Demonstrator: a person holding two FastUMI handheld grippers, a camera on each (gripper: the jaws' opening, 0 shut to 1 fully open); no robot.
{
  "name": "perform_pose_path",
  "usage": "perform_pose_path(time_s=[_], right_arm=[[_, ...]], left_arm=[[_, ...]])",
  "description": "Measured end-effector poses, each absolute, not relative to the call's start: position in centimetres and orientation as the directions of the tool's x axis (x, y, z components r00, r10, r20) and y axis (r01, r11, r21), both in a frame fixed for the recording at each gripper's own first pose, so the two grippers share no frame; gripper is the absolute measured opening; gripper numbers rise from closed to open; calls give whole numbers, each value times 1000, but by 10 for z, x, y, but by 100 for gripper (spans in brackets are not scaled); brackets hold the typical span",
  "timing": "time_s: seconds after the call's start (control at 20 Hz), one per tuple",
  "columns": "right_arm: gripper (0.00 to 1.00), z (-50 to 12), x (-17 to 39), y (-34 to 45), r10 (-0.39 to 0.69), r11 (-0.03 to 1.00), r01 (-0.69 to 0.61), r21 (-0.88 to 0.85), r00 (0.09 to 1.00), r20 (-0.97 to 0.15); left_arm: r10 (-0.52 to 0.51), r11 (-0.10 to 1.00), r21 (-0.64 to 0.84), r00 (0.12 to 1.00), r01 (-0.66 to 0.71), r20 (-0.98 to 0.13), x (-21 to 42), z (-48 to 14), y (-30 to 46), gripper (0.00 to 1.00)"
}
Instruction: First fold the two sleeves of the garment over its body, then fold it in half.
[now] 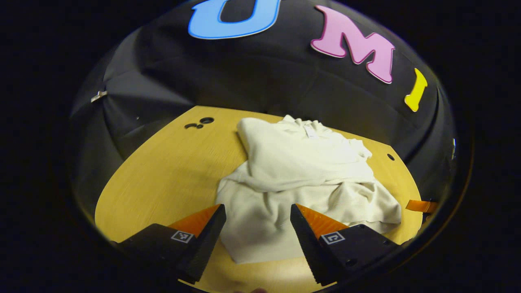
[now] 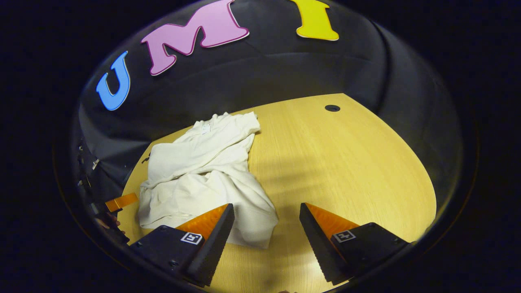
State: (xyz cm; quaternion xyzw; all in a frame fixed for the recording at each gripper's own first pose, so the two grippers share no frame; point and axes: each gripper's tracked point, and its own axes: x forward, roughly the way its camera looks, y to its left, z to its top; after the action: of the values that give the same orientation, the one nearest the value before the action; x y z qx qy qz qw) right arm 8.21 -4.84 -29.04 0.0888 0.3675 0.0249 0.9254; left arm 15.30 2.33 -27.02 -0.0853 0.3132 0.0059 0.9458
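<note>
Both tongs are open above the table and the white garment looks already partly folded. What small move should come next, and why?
Probably lower the left tongs onto the near hem of the white garment to take hold of it. Their jaws stand open with that hem showing between them, and fabric from both sides already lies gathered over the body, so the half fold seems due. The right tongs hang open beside the garment's near corner, over the wooden table.

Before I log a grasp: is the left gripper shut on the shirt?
No, the left gripper is open above the shirt.

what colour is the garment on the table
Off-white, plain cream garment; it shows best in the left gripper view.
</note>
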Motion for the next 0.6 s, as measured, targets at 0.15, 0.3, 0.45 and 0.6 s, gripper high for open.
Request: perform_pose_path(time_s=[0.15, 0.3, 0.45, 0.6], right_arm=[[99, -307, 80, -36, 129, 985, -8, 172, 701, -701], [99, -324, 75, -26, 144, 985, -27, 170, 668, -730], [99, -339, 71, -24, 134, 989, -33, 147, 641, -756], [99, -344, 72, -26, 120, 991, -30, 131, 642, -757]], left_arm=[[-15, 985, -145, 781, -97, -625, 137, -289, 39, 98], [-13, 989, -119, 751, -87, -660, 123, -310, 42, 98], [-1, 993, -85, 728, -78, -686, 116, -323, 45, 98], [10, 998, -39, 726, -50, -688, 118, -329, 45, 99]])
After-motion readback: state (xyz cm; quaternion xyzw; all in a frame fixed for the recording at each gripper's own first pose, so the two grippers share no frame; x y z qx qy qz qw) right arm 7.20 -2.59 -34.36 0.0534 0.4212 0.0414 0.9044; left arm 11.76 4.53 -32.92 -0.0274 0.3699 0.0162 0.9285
